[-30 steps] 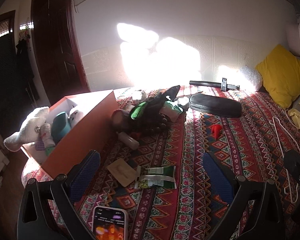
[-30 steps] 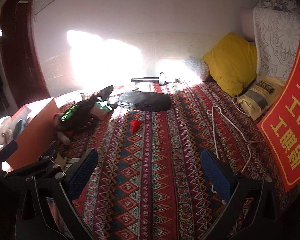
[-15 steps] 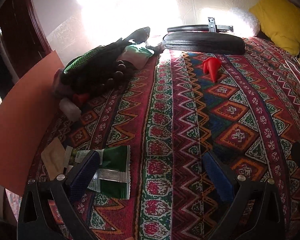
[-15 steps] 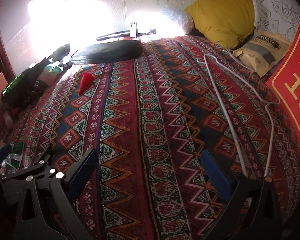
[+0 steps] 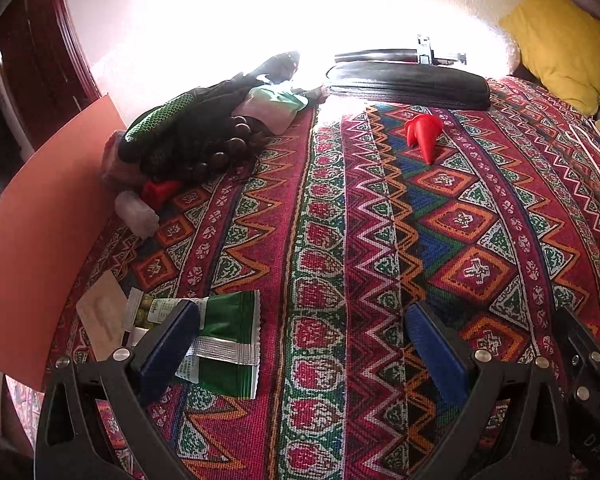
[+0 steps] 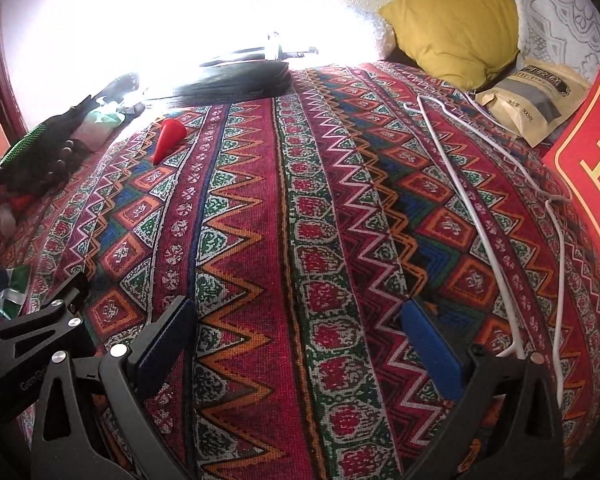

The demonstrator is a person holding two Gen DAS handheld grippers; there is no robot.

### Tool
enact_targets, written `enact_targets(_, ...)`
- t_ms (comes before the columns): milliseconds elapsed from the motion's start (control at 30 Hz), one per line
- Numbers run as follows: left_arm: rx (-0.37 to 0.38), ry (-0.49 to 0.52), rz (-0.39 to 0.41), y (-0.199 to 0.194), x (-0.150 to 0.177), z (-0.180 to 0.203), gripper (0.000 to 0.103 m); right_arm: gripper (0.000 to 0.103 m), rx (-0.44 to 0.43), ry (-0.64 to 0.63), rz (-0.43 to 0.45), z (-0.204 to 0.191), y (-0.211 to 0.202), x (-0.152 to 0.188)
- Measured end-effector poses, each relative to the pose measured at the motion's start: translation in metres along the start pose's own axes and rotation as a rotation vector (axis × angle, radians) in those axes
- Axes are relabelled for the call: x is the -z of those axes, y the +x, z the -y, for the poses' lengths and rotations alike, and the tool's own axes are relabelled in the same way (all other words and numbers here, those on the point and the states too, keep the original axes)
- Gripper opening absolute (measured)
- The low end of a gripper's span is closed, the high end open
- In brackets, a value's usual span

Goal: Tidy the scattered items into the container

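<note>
Down low over a bed (image 5: 340,240) spread with a coarse woven cover in red, green, blue and orange zigzags and diamonds, both tools hang with nothing between their fingers. The left gripper (image 5: 300,344) is spread wide, its blue ribbed pads apart; its left finger lies over a glossy green foil sachet (image 5: 228,340), which is flat on the cover beside a pale tan card (image 5: 100,320). The right gripper (image 6: 300,344) is equally wide open above bare cloth.

The orange box (image 5: 40,240), smooth-sided like card, stands at the left edge of the bed; only its outer wall shows. Just beside it lies a heap: a black glove with green mesh (image 5: 180,128), dark round wooden beads (image 5: 220,152), a small frosted bottle (image 5: 136,214) and a red scrap. Well apart, mid-bed, lies a red cone-shaped piece (image 5: 424,136), smooth and pointed. Beyond it lies a long black zipped case (image 5: 408,84).

On the right side lie a thin white wire hanger (image 6: 480,220), a kraft-paper pouch (image 6: 532,96), a yellow cushion (image 6: 452,24) and a red board with gold lettering (image 6: 592,160). Strong sun washes out the embossed white wall.
</note>
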State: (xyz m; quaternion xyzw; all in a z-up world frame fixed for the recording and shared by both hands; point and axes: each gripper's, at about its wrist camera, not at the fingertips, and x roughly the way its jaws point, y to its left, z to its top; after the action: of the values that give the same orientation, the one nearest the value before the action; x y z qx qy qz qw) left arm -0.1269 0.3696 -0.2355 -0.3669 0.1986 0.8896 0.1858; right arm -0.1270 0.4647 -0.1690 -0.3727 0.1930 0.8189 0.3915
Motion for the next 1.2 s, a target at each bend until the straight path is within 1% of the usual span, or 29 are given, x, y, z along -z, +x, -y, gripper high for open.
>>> enact_targets(1200, 0.001, 0.005, 0.001, -0.0014, 0.0008, -0.0008, 0.103, 0.102, 0.000, -0.001, -0.001, 0.0016, -0.0009, 0.0013)
